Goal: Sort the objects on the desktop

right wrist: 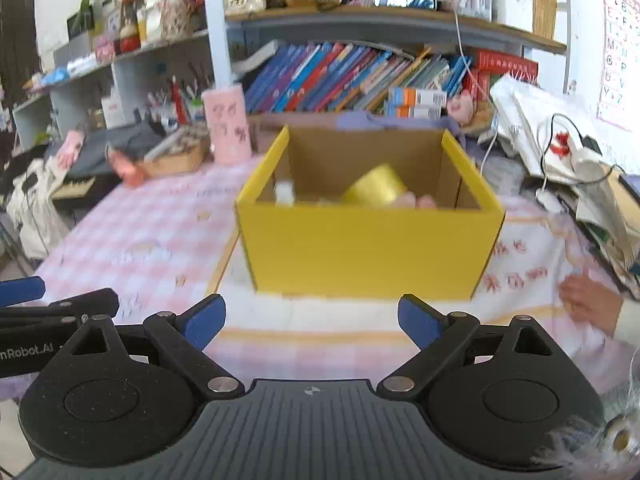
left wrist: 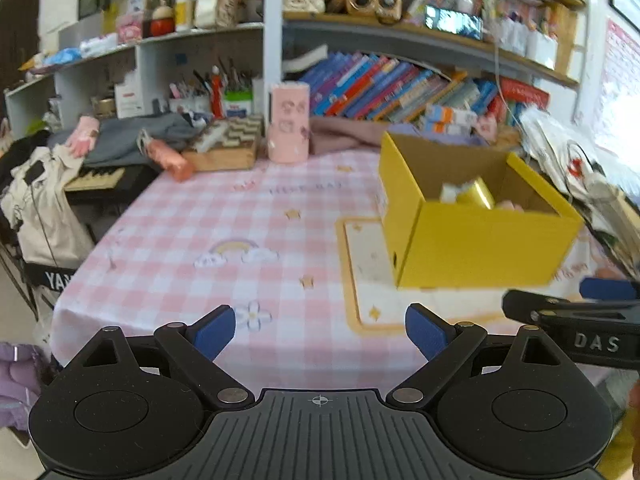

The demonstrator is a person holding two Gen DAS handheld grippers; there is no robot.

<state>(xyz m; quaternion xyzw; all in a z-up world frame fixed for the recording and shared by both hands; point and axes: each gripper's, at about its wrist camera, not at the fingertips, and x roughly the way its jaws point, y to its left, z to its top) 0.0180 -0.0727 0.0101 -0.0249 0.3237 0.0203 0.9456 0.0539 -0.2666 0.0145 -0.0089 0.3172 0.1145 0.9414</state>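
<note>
A yellow cardboard box (left wrist: 480,248) (right wrist: 368,252) stands open-topped on the pink checked tablecloth (left wrist: 208,220) (right wrist: 152,240). Inside it lie a yellow tape roll (left wrist: 476,194) (right wrist: 376,190), a small white item (right wrist: 285,193) and something pink. My left gripper (left wrist: 320,332) hovers open over the near table edge, left of the box, with nothing between its blue pads. My right gripper (right wrist: 312,322) is open and empty just in front of the box. Each gripper shows at the other view's edge.
A pink cylindrical holder (left wrist: 289,122) (right wrist: 229,124) and a wicker tray (left wrist: 224,148) stand at the back. Bookshelves (left wrist: 400,88) line the rear. Cluttered bags and cables (right wrist: 560,152) crowd the right. A person's hand (right wrist: 588,304) rests on the cloth at right.
</note>
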